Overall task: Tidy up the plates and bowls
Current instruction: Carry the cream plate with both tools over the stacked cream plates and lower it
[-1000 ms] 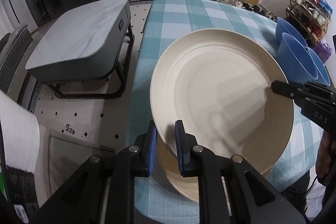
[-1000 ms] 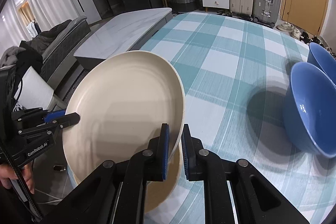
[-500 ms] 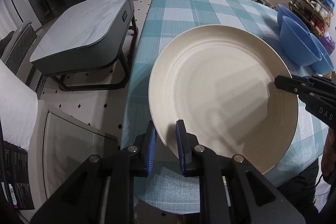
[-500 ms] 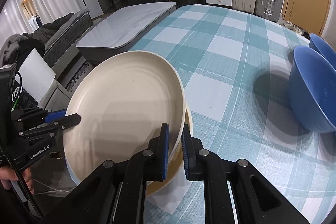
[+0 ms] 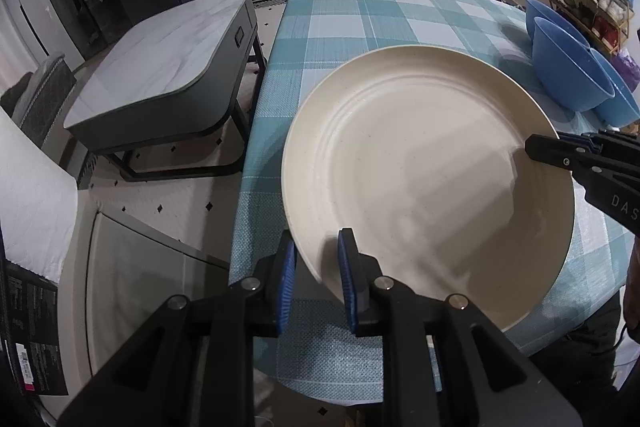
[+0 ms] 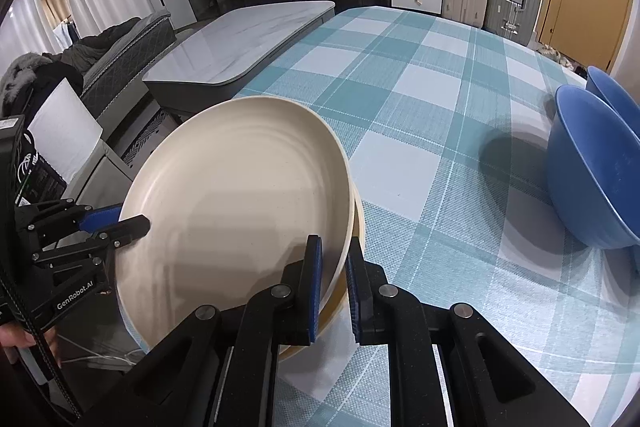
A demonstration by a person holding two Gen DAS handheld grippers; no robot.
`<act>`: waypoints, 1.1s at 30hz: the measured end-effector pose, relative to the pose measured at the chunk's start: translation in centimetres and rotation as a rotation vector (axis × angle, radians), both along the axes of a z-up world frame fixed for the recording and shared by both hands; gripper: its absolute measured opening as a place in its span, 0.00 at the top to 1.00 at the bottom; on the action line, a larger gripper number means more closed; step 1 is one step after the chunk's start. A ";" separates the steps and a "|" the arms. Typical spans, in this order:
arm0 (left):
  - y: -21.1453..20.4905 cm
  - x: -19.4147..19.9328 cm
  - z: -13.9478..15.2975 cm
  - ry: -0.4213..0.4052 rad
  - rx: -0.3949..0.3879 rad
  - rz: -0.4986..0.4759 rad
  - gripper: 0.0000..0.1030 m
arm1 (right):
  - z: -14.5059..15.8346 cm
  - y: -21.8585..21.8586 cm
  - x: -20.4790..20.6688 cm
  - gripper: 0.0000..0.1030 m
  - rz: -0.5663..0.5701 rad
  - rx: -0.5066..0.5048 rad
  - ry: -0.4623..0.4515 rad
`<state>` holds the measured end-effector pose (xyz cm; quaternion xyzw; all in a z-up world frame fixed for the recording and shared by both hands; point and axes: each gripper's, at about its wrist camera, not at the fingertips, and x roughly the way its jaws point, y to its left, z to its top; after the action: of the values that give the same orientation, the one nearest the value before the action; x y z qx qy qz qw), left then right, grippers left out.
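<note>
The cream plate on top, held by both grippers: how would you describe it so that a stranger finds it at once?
Look at the table with the teal checked cloth, at its near corner. There the top cream plate is tilted, pinched at opposite rims by the left gripper and the right gripper. Unlike the blue bowls, it is wide, shallow and lifted above another plate.

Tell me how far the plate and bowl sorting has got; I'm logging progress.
Done: the blue bowls sit grouped at the table's right side. In hand: the left gripper and right gripper clamp opposite rims of the cream plate, tilted over a second plate beneath. Left: settling it flat.
</note>
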<state>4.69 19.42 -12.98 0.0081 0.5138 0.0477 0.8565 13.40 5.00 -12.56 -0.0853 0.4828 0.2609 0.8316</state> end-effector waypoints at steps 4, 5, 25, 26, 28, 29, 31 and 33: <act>-0.5 -0.1 0.0 -0.006 0.048 -0.012 0.80 | 0.0 0.0 -0.2 0.89 0.005 -0.011 -0.010; -0.7 -0.1 -0.1 -0.004 0.058 -0.014 0.80 | 0.0 0.0 -0.2 0.89 0.006 -0.013 -0.011; -2.1 0.5 -1.3 0.032 0.190 -0.044 0.76 | -0.2 0.4 -0.4 0.88 -0.005 -0.058 -0.054; -2.2 0.5 -1.4 0.031 0.199 -0.047 0.75 | -0.1 0.5 -0.6 0.88 0.000 -0.067 -0.063; -2.3 0.4 -1.4 0.030 0.199 -0.048 0.75 | 0.0 0.6 -1.0 0.88 0.011 -0.082 -0.085; -2.2 0.4 -1.4 0.031 0.197 -0.049 0.75 | 0.1 0.7 -1.2 0.87 0.016 -0.090 -0.095; -2.1 0.3 -1.3 0.031 0.189 -0.049 0.75 | 0.2 0.8 -1.5 0.87 0.025 -0.102 -0.107; -2.0 0.3 -1.3 0.032 0.185 -0.050 0.75 | 0.2 0.9 -1.6 0.86 0.029 -0.109 -0.105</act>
<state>5.01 17.41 -14.30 0.1005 0.5206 0.0734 0.8447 11.80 5.89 -12.36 -0.1508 0.4506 0.2414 0.8461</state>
